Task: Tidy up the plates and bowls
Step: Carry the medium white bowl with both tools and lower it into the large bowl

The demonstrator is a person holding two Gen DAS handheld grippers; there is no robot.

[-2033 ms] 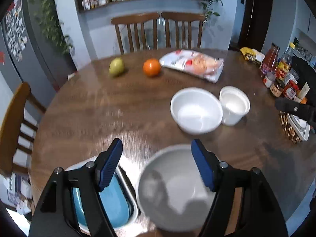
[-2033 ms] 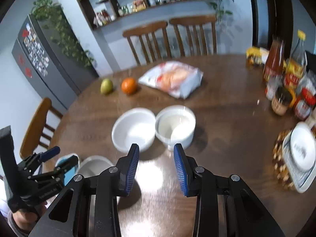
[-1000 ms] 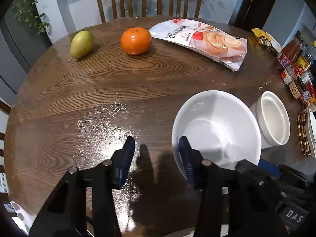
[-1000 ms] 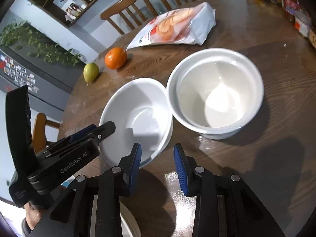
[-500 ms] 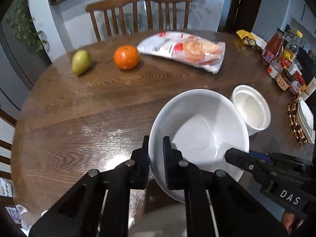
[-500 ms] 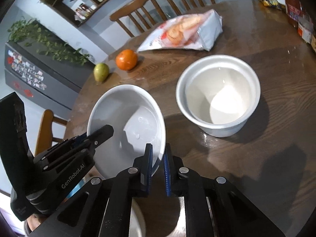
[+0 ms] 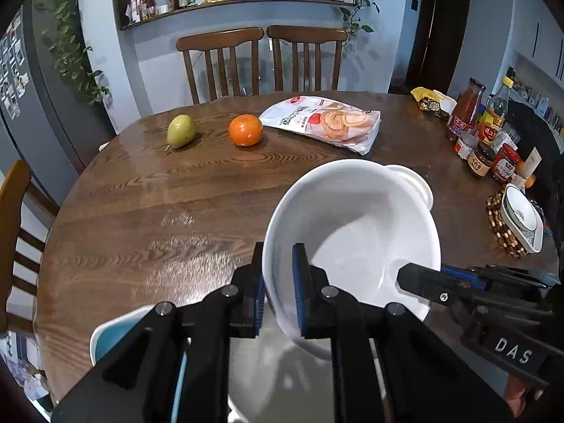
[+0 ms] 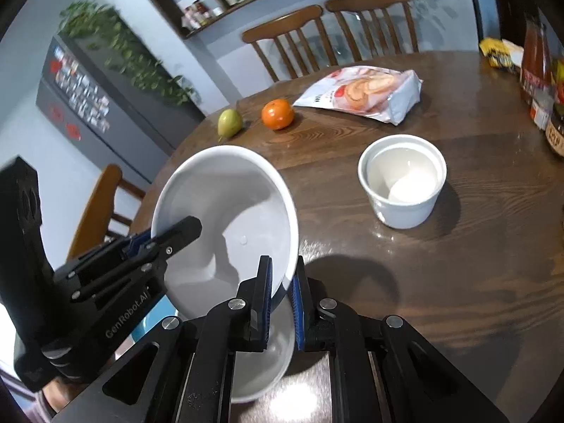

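Here white bowl (image 7: 352, 218) rim clamped between fingers (image 7: 299, 282).

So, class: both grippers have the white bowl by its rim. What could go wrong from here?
1. The bowl is tilted and pinched only at thin rim edges by the left gripper and right gripper; it might slip.
2. It could knock the grey bowl below it.
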